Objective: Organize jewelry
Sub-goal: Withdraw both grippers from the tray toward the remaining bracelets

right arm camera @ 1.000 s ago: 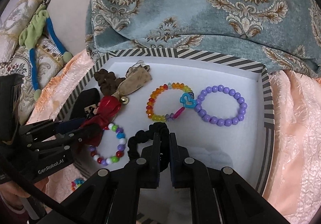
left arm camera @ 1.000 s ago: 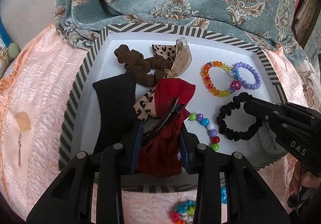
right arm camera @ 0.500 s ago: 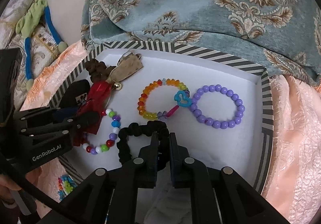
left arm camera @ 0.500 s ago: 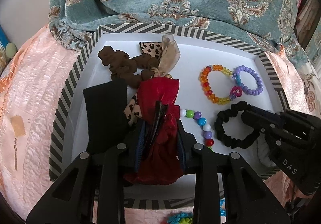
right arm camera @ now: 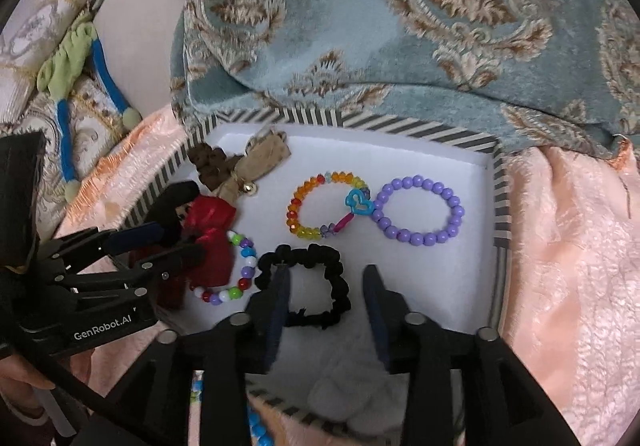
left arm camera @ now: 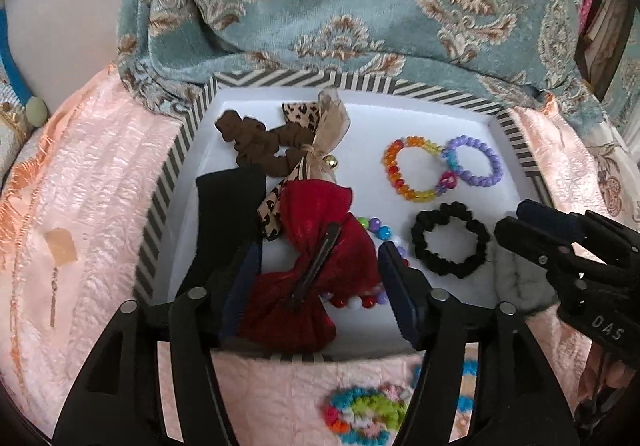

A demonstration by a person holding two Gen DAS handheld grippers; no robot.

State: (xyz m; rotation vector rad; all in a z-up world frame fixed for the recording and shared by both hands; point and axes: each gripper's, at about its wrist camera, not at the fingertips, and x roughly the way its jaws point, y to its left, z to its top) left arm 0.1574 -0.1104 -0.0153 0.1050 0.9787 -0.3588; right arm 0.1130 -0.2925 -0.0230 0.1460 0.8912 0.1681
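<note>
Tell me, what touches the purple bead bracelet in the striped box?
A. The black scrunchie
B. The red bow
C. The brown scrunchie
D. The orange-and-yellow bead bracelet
D: the orange-and-yellow bead bracelet meets the purple bead bracelet at a blue heart charm, while the black scrunchie lies apart, nearer the camera.

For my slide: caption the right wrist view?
Right gripper, jaws open, over a black scrunchie in the striped tray of bracelets.

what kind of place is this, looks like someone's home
Probably a bedroom or living room at home: the striped tray of bracelets sits on a peach quilted bedspread, with a teal damask throw draped behind it.
</note>
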